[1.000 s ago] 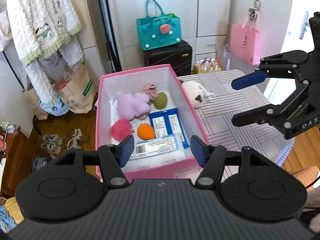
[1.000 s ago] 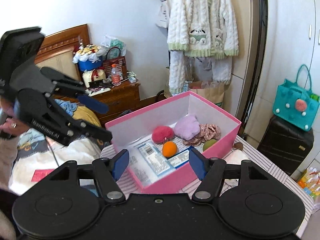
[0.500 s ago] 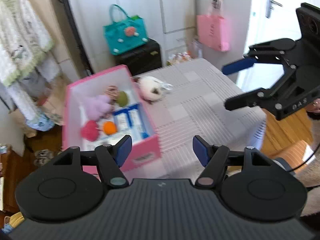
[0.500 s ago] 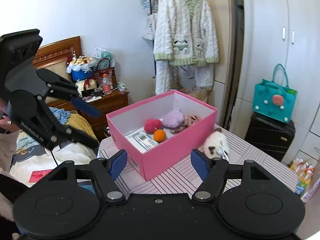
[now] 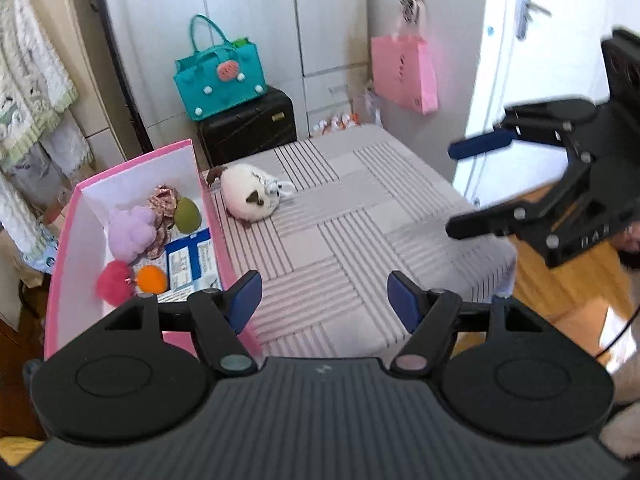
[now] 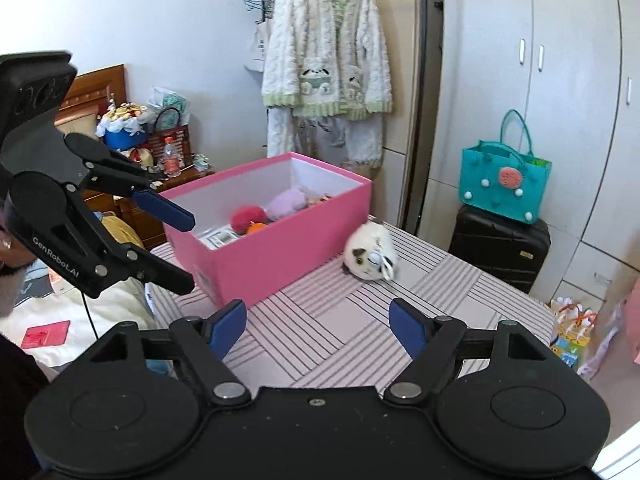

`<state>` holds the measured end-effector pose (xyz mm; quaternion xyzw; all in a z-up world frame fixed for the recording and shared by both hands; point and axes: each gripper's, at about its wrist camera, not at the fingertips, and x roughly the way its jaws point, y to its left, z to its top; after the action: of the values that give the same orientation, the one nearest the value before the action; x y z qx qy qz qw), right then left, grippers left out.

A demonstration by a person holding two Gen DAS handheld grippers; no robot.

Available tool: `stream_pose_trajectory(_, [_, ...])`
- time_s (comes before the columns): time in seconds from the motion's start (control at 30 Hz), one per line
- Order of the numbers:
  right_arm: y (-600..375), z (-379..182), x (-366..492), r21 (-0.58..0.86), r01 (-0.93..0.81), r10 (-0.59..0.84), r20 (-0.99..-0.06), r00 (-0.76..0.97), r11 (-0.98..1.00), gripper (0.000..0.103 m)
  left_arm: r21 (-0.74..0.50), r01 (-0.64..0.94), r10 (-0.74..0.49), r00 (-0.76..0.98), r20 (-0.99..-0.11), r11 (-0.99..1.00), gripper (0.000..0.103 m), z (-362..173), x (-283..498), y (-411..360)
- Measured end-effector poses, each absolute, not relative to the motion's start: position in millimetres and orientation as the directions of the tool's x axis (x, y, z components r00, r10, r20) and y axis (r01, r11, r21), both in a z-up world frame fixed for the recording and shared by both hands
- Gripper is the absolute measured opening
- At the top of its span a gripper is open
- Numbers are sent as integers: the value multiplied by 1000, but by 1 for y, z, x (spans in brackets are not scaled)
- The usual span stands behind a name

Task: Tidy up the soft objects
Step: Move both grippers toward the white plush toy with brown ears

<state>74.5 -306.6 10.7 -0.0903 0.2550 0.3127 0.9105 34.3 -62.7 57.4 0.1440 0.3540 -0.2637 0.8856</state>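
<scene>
A pink box (image 5: 66,240) (image 6: 276,252) stands on the striped table and holds a purple plush (image 5: 132,232), a red pompom (image 5: 114,282), an orange ball (image 5: 152,279), a green egg-shaped toy (image 5: 187,214) and a patterned scrunchie (image 5: 162,200). A white plush animal (image 5: 250,196) (image 6: 370,256) lies on the table just beside the box. My left gripper (image 5: 322,302) (image 6: 188,248) hovers over the table's near side, its jaws opening with nothing between them. My right gripper (image 6: 318,326) (image 5: 454,190) also hangs above the table, jaws opening and empty.
The table (image 5: 360,220) has a grey striped cover. Behind it stand a black suitcase (image 5: 248,128) with a teal bag (image 5: 218,80) on top, white wardrobes and a pink hanging bag (image 5: 404,72). A fleece robe (image 6: 324,64) hangs at the wall; a bed and wooden nightstand lie left.
Both grippers have drawn back from over the box toward the table's open side and their jaws have widened. The box now sits farther left in both views.
</scene>
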Motion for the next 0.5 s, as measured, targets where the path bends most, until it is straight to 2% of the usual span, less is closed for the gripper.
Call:
stream_pose_trajectory(0.3, [-331, -2, 126, 121, -592, 561, -514, 649, 797, 82, -4, 506, -400, 677, -618, 862, 70, 35, 54, -82])
stream_pose_trajectory(0.5, [-336, -15, 161, 183, -591, 587, -521, 619, 785, 84, 56, 446, -339, 748, -570, 893, 75, 15, 70, -106])
